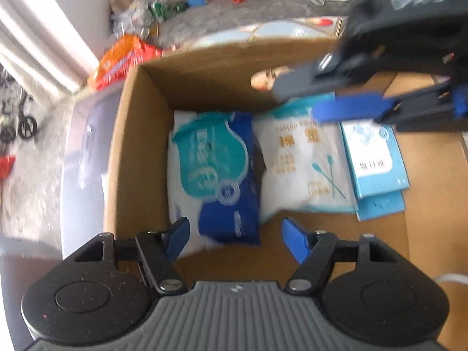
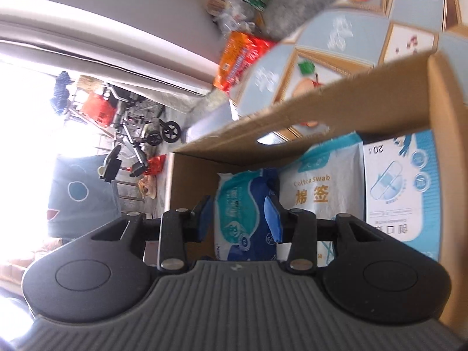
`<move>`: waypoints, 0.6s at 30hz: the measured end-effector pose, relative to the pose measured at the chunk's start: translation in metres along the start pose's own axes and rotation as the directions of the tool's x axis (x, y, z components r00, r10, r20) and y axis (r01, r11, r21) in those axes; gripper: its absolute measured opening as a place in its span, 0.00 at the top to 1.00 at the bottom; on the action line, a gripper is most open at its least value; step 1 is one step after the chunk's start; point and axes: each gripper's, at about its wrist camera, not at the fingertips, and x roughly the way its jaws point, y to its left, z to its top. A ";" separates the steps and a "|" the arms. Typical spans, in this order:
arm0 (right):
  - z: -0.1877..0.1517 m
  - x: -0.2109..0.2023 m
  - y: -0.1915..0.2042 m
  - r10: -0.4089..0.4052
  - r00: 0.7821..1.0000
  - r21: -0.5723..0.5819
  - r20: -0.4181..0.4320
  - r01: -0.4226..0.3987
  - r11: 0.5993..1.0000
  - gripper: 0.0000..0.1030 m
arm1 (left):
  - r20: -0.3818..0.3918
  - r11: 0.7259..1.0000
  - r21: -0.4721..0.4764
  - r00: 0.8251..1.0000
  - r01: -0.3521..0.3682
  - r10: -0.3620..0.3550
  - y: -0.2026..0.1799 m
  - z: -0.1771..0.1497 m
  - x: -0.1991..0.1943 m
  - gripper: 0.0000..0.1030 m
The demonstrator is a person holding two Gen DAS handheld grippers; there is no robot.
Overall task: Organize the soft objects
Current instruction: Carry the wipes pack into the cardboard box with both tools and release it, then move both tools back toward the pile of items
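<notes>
Daylight floods both fisheye views. A window (image 2: 23,102) at nine o'clock in the right wrist view is blown out white. Motion blur smears the right gripper (image 1: 316,99) at two o'clock; edges bend and darken.

Left tongs (image 1: 234,238): black arms, blue pads at the tips, silver screws at the pivots.
Body behind them: grey ribbed plate, small white mark at its front edge, black round housing either side.
Right tongs (image 2: 239,218): same black, blue and grey build.
</notes>
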 end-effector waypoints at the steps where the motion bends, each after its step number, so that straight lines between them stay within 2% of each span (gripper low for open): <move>1: -0.001 -0.007 0.001 0.006 1.000 -0.003 0.002 -0.006 1.000 0.62 | -0.024 1.000 -0.012 1.000 0.007 -0.007 -0.002 -0.004 0.000 0.31; 6: -0.012 -0.022 -0.002 0.029 1.000 0.007 -0.005 -0.029 1.000 0.62 | -0.118 0.998 -0.055 0.992 0.037 -0.043 -0.001 -0.011 0.022 0.36; 8: -0.018 -0.020 -0.002 0.031 0.999 0.015 -0.008 -0.031 0.999 0.62 | -0.128 0.998 -0.056 0.991 0.026 -0.033 -0.002 -0.012 0.029 0.37; 11: -0.024 -0.026 -0.004 0.032 0.999 0.025 -0.002 -0.032 0.999 0.62 | -0.090 1.000 -0.028 0.996 -0.009 0.007 -0.002 -0.008 0.032 0.37; 18: -0.029 -0.042 -0.011 0.033 0.999 0.041 0.039 -0.035 0.999 0.62 | -0.051 1.000 -0.015 0.998 -0.024 0.023 -0.002 0.005 0.027 0.36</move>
